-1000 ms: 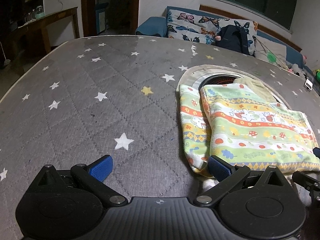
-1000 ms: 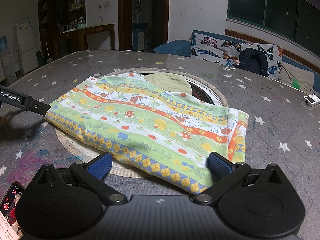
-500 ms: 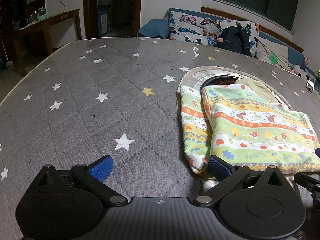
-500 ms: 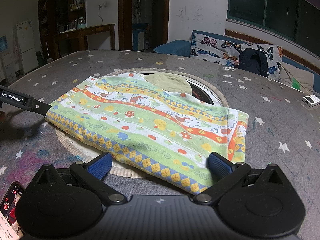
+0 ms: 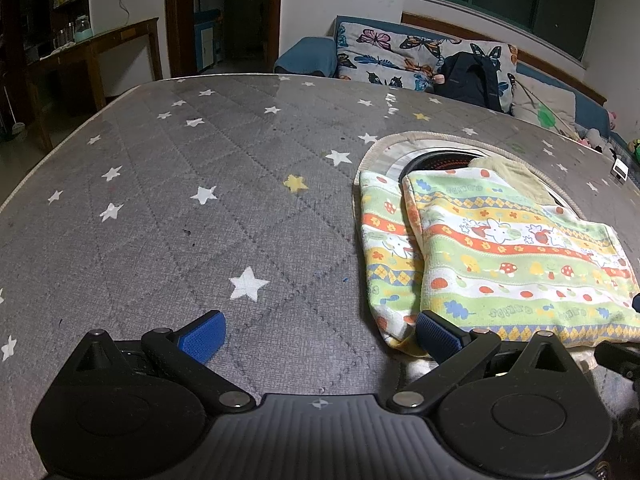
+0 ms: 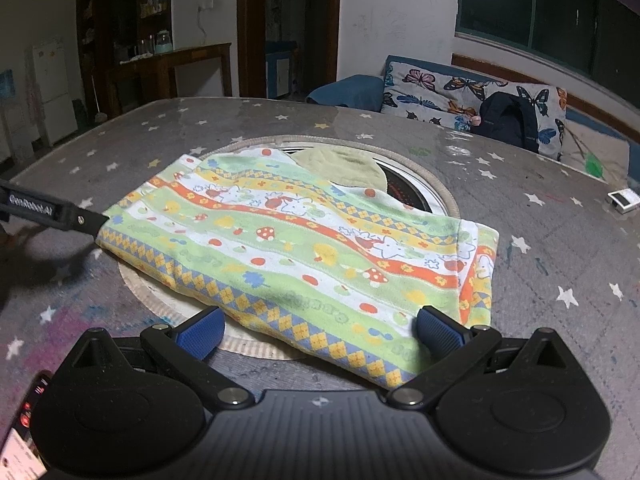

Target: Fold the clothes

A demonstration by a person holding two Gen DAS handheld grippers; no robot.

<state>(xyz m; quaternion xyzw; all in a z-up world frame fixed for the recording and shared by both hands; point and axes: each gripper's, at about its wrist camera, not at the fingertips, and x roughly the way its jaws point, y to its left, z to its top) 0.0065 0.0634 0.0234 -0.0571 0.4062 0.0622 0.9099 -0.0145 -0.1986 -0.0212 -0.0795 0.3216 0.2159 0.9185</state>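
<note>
The left tongs hang spread wide over the grey star-printed quilted counter, their blue pads gripping nothing. Just ahead and to their right lies the folded, brightly striped cartoon-print cloth, its near corner beside their right pad. The cloth rests on a round beige-rimmed mat. The right tongs also stand wide and empty, the cloth's diamond-patterned hem directly between and ahead of their pads.

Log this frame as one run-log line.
phase: fold clothes, between grasps | left gripper: open, beside cloth corner | right gripper: open, at near edge | patterned cloth: folded, flat on star-print table
</note>
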